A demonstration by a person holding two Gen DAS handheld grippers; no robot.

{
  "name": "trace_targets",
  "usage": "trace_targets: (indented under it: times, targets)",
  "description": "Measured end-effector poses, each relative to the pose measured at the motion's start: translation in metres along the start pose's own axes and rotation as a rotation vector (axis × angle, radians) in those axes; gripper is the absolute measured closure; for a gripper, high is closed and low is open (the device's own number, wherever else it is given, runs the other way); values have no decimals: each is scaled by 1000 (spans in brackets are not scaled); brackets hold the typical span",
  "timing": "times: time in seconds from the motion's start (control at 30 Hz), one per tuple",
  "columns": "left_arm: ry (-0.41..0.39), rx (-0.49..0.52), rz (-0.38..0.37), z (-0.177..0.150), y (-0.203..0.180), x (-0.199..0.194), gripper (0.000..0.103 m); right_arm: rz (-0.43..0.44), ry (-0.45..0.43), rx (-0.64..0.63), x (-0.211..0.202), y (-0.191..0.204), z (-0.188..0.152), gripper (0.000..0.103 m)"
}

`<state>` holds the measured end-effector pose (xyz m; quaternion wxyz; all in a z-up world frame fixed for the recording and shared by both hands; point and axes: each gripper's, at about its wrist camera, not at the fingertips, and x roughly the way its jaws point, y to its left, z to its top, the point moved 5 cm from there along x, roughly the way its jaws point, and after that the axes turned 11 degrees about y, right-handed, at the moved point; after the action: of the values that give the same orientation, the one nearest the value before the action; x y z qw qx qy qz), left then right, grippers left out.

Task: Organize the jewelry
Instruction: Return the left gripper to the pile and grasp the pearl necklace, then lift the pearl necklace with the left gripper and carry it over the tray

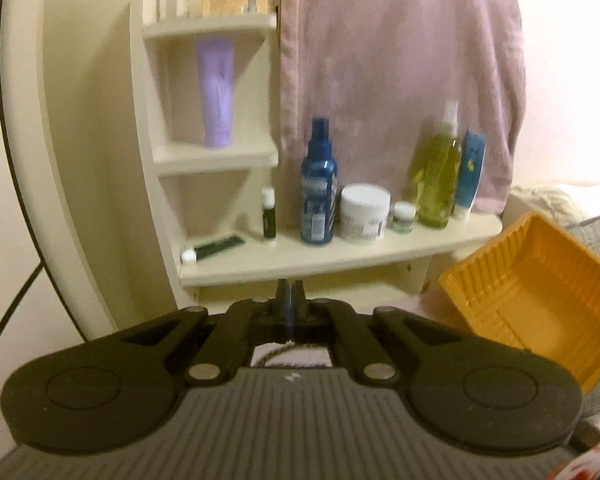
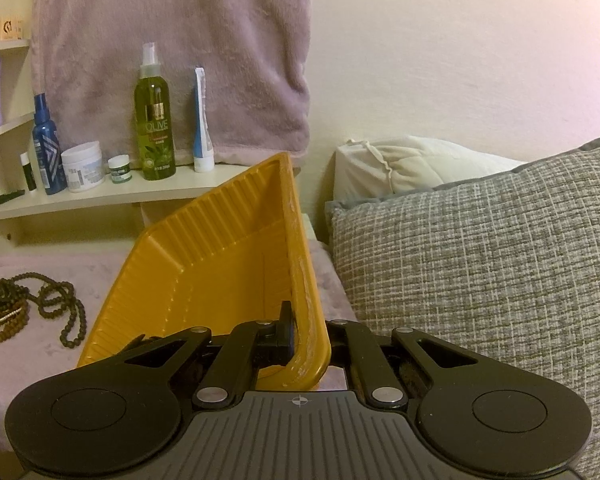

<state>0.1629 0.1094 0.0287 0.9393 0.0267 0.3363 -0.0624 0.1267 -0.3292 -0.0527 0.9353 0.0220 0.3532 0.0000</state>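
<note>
With the right gripper (image 2: 296, 334) clamped on the rim of the tilted, ribbed orange plastic tray (image 2: 204, 264), the brown bead necklaces (image 2: 32, 308) on the pink blanket (image 2: 100, 276) could miss it, the left gripper (image 1: 289, 292) pinched shut, apparently empty.

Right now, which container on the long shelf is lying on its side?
The dark green tube with the white cap, at the shelf's left end. Every other bottle, jar and tube there stands upright.
</note>
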Motion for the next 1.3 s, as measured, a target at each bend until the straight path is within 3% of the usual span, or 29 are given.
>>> trace_targets:
  times: [0.1, 0.17, 0.27, 0.4, 0.8, 0.87, 1.03, 1.3]
  targets:
    - [50, -3, 30, -20, 4, 12, 103, 0, 0, 3, 0, 0, -1, 97]
    - [99, -10, 51, -40, 8, 26, 95, 1, 0, 6, 0, 0, -1, 97]
    - [164, 4, 94, -70, 13, 46, 91, 0, 2, 6, 1, -1, -1, 97]
    - [233, 80, 142, -101, 11, 69, 90, -4, 7, 4, 2, -1, -2, 97]
    - [309, 267, 202, -113, 6, 102, 88, -12, 12, 0, 5, -2, -1, 97]
    - [325, 264, 200, -112, 6, 102, 101, -12, 12, -1, 5, -2, -1, 97]
    - [240, 245, 188, -93, 4, 83, 101, -7, 8, -4, 4, -2, 0, 97]
    - [61, 188, 105, -30, -4, 32, 101, -5, 1, -2, 2, -1, -1, 97]
